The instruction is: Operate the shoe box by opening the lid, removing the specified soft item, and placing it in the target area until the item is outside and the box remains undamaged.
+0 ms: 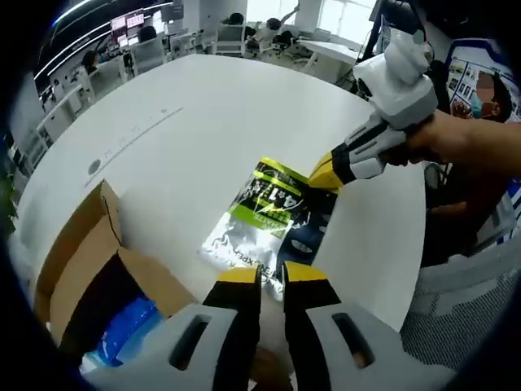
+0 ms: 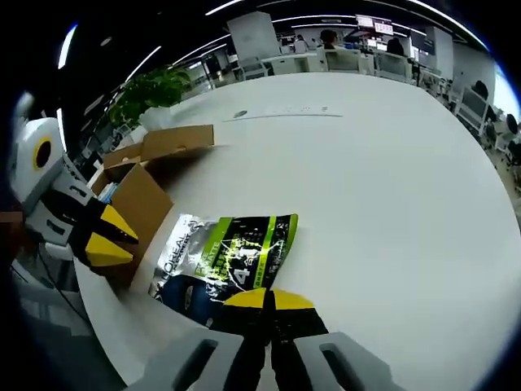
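The soft pouch (image 1: 273,218) lies flat on the white table (image 1: 203,122) in the middle of the left gripper view, outside the shoe box (image 1: 98,269) at lower left. It looks light, floppy and shiny, so I think it may slip; an edge is best to pinch. I read "L'OREAL" on it in the right gripper view. My left gripper (image 1: 272,275) is closed on nothing. My right gripper (image 2: 269,300) pinches the pouch's near edge.

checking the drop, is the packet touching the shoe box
Apart. The left gripper view shows bare white table between the packet and the open shoe box.
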### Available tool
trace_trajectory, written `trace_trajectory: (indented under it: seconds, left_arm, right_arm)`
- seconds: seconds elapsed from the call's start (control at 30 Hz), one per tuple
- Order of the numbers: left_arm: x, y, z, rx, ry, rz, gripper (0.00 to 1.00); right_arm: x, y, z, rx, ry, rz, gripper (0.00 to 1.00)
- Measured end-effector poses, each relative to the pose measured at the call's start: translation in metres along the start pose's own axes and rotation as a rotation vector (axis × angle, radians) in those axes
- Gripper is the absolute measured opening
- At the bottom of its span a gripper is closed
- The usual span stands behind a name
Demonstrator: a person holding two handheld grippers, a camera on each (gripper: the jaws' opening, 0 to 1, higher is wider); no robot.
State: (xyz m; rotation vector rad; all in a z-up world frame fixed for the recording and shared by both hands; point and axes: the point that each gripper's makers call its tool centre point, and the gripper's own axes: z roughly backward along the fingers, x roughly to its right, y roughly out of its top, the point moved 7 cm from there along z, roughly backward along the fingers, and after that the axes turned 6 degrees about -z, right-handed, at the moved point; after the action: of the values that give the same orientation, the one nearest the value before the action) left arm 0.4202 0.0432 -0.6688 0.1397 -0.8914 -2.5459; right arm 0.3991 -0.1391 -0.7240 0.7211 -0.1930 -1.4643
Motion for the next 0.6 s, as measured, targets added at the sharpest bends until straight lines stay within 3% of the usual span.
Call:
trace_trajectory:
  seconds: [0.27,0.6]
  left_arm:
    - [-0.006,0.006,0.020,0.068,0.001,0.033,0.08]
    - [-0.024,-0.002,0.051,0.122,0.031,0.066,0.09]
  right_arm:
    - [-0.008,-0.007,-0.004,0.008,-0.019,-0.048,0.00]
    - [-0.012,-0.008,-0.004,0.063,-0.079,-0.113,0.00]
